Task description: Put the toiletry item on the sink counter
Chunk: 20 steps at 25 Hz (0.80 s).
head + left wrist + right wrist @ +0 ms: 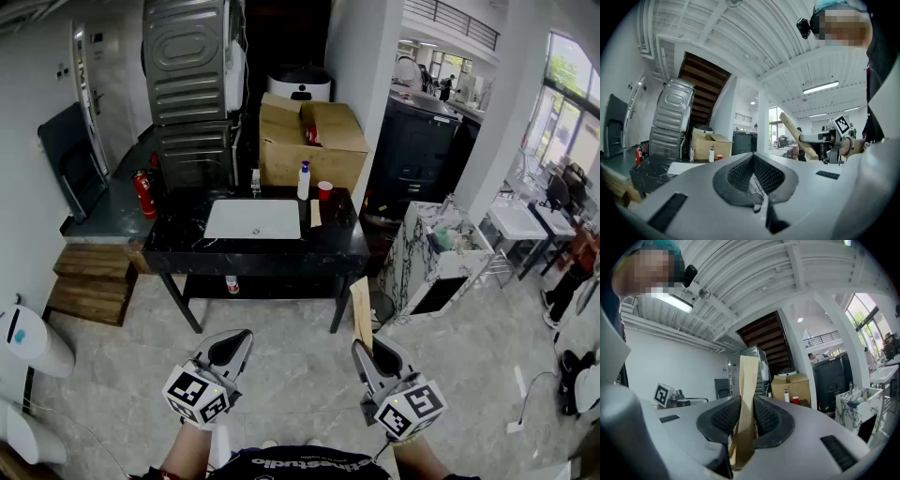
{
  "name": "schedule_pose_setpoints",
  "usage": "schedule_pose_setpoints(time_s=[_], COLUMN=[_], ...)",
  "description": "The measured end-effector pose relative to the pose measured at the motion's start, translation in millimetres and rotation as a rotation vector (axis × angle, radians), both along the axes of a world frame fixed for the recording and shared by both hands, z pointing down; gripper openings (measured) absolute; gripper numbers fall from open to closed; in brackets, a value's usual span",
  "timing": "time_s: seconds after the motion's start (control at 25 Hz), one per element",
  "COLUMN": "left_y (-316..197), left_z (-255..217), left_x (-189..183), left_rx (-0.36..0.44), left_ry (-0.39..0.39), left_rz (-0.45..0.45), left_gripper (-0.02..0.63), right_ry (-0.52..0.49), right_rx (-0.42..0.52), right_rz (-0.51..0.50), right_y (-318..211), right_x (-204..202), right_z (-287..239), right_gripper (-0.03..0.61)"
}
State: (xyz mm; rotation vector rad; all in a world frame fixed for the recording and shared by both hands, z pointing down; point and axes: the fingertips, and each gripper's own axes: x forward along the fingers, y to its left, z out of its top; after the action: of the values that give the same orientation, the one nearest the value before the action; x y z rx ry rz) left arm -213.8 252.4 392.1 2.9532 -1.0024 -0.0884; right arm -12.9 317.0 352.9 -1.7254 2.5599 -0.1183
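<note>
Short of the bench's [187,242] front edge, my right fingers [769,420] clamp a long brown paper packet [749,394] standing upright between them; my left fingers [740,174] are closed together, holding nothing.

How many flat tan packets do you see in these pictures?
2. One packet stands clamped in the right gripper. The other packet lies on the black sink counter, right of the white basin, near the red cup. More may be hidden elsewhere.
</note>
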Motion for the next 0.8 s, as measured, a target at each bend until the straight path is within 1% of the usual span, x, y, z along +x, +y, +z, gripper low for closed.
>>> schedule_pose_setpoints(time_s=[0.32, 0.68, 0.8], left_y=[2.4, 3.0, 2.2], left_z=[-5.1, -4.6, -6.4], left_x=[-0.3, 6.3, 6.7], left_rx=[0.005, 0.008, -0.001], left_ry=[0.007, -0.004, 0.002], left_rz=[-0.01, 0.01, 0.002], left_gripper=[0.014, 0.014, 0.014], right_ry=[-0.006, -0.007, -0.033], right_rx=[-0.006, -0.009, 0.003], right_rz=[-0.003, -0.009, -0.013], right_y=[3.4, 4.9, 5.3], right_x=[1.9, 3.7, 5.4], right_z=[1.8, 3.9, -1.2], right_gripper=[0.113, 0.112, 0.112])
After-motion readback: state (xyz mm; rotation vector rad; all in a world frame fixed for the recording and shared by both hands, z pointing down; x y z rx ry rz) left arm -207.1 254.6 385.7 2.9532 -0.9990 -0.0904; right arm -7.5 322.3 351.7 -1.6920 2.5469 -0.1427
